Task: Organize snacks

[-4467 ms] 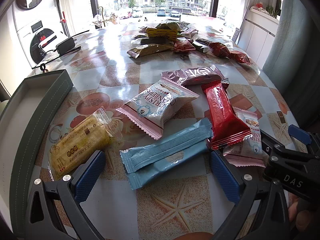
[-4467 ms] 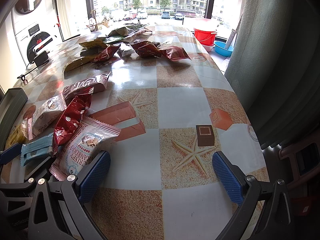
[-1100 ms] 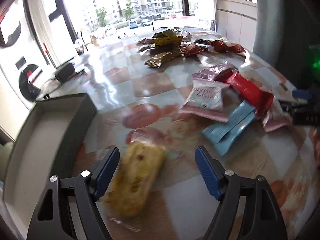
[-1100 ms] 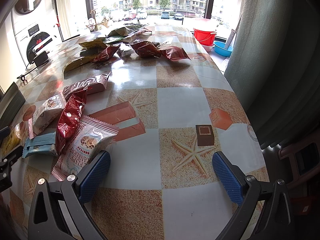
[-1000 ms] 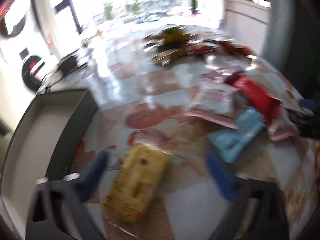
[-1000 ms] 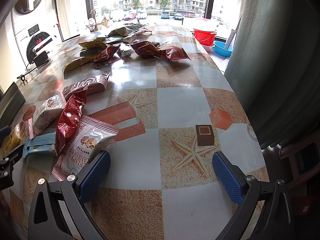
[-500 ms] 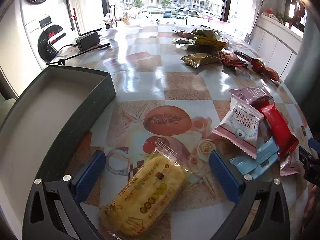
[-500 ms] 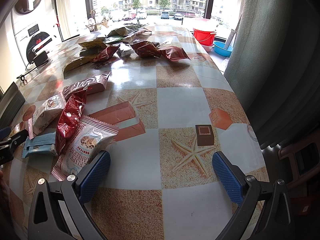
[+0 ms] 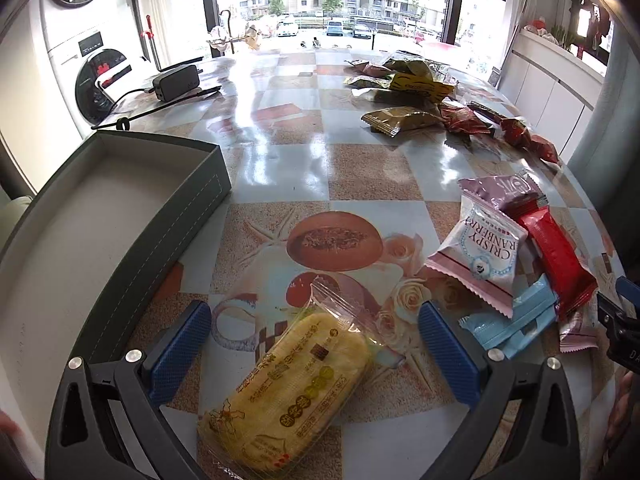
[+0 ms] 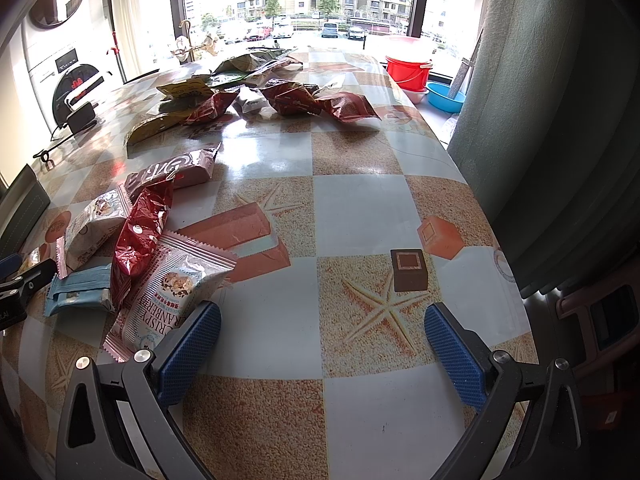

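The left gripper [image 9: 314,354] is spread wide, the yellow snack pack [image 9: 288,390] lying between its fingers, touching neither. The grey tray [image 9: 72,240] sits at ten o'clock. The right gripper [image 10: 322,346] gapes over bare table [image 10: 360,184], a cranberry packet [image 10: 168,292] just beside its left finger.

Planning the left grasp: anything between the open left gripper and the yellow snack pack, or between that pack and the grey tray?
Nothing visible. The yellow snack pack lies on the table between the open fingers of the left gripper, uncovered. The stretch of table toward the grey tray on its left is bare; only the tray's own wall must be cleared.
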